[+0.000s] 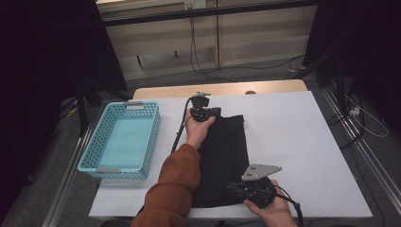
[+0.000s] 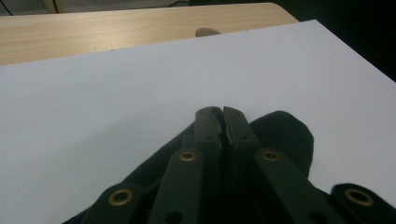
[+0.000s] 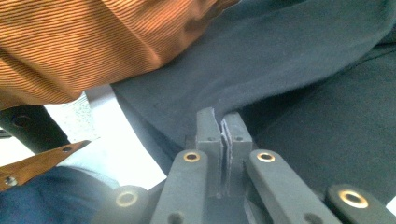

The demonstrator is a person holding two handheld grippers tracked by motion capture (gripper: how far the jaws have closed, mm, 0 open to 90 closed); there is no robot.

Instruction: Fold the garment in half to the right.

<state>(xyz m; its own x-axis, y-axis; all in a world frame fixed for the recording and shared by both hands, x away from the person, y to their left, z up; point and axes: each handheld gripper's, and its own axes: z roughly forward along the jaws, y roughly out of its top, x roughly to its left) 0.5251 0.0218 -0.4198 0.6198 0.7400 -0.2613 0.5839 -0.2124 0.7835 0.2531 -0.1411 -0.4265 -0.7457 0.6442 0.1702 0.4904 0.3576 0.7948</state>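
Though hidden from above, both claws' jaws pinching black cloth.

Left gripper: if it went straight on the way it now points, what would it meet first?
Probably only the bare white table top: the left gripper, at the black cloth's far edge, points across it toward the wooden strip.

I see the cloth lying at the centre of the worktop, running from mid-frame down to the lower edge. The basket sits to its left. My left gripper meets the cloth's upper end, my right gripper its lower right corner.
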